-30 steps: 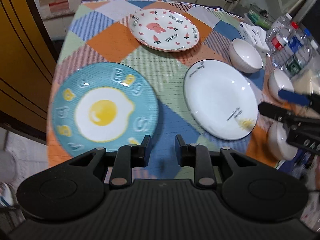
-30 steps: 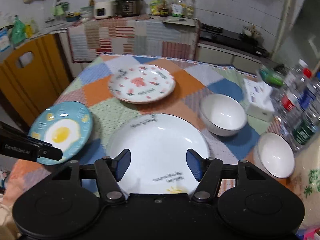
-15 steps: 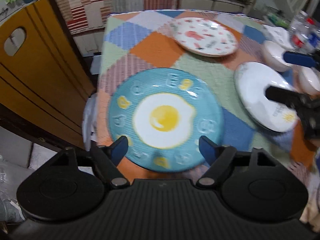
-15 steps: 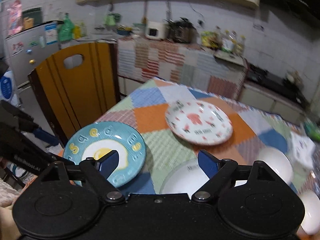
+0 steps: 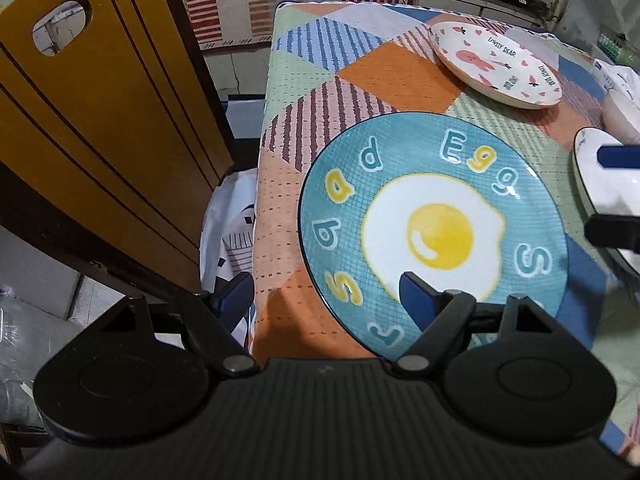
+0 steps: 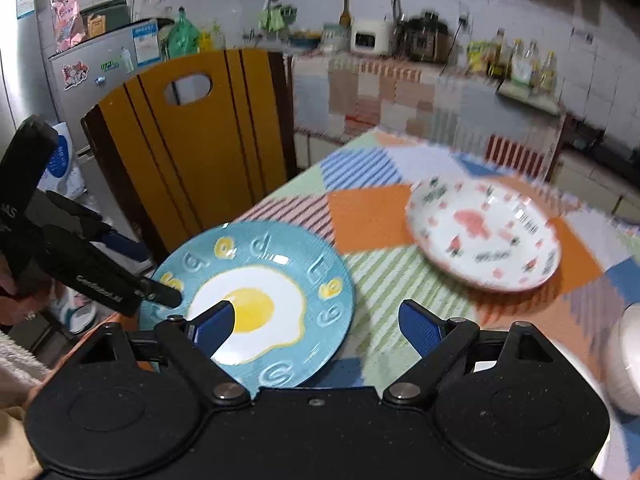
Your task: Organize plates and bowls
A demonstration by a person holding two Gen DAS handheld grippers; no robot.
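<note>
A blue plate with a fried-egg picture (image 5: 432,236) lies near the table's left front corner; it also shows in the right wrist view (image 6: 256,304). My left gripper (image 5: 324,300) is open at the plate's near left rim, one finger over the plate, the other off the table edge. It shows from the side in the right wrist view (image 6: 132,280). My right gripper (image 6: 312,324) is open above the blue plate's right side. A white plate with pink prints (image 5: 496,64) (image 6: 484,236) lies farther back. A plain white plate (image 5: 600,184) lies at the right.
A yellow chair back (image 5: 100,120) (image 6: 192,152) stands close to the table's left edge. A white bowl (image 6: 624,364) sits at the right. The patchwork tablecloth (image 5: 384,84) covers the table. A counter with appliances (image 6: 400,40) runs behind.
My left gripper opened wide and moved left to the blue plate's rim. My right gripper swung left from the white plate toward the blue plate.
</note>
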